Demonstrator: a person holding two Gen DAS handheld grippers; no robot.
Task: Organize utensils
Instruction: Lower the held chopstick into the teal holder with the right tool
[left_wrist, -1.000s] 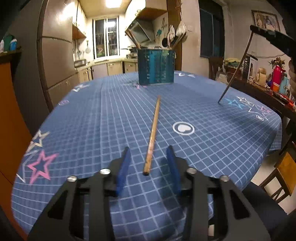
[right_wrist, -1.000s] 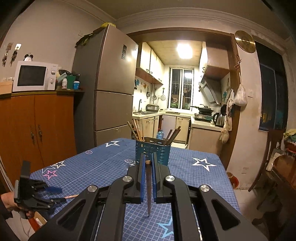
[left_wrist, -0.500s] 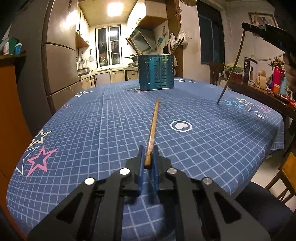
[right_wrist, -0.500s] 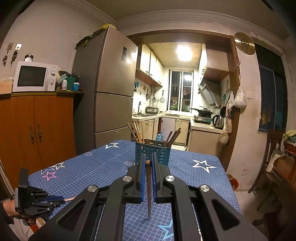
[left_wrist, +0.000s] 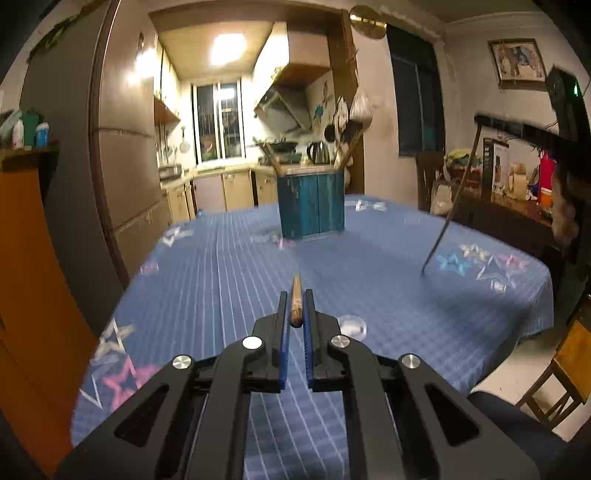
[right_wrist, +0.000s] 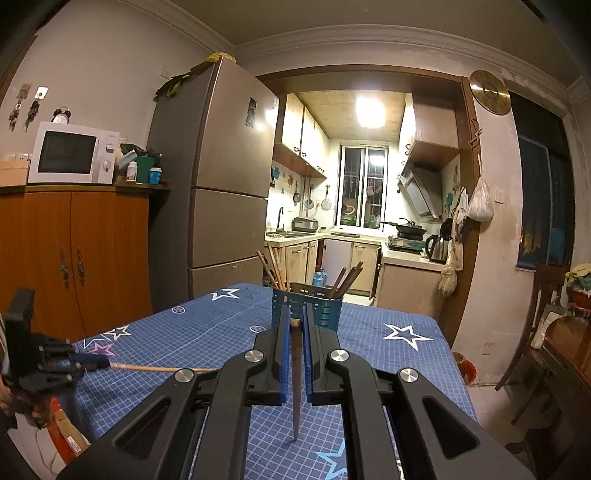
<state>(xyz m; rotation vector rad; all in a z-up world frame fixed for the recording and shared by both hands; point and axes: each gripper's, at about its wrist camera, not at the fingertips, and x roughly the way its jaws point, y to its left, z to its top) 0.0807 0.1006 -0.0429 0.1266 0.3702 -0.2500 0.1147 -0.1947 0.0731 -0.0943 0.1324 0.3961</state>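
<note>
Left wrist view: left gripper (left_wrist: 294, 308) clamped on a light wooden chopstick (left_wrist: 296, 301), held level above the blue grid tablecloth (left_wrist: 229, 273); teal utensil holder (left_wrist: 312, 205) beyond, blurred.

Right wrist view: right gripper (right_wrist: 294, 325) closed on a dark chopstick (right_wrist: 296, 387), tip hanging down toward the tablecloth; showed the holder's chopsticks sharply, plus fridge (right_wrist: 225, 184) and microwave (right_wrist: 72, 153).

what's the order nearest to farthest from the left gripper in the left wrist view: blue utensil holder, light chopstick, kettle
1. light chopstick, clamped in the left gripper
2. blue utensil holder, straight ahead mid-table
3. kettle, on the kitchen counter behind it
</note>
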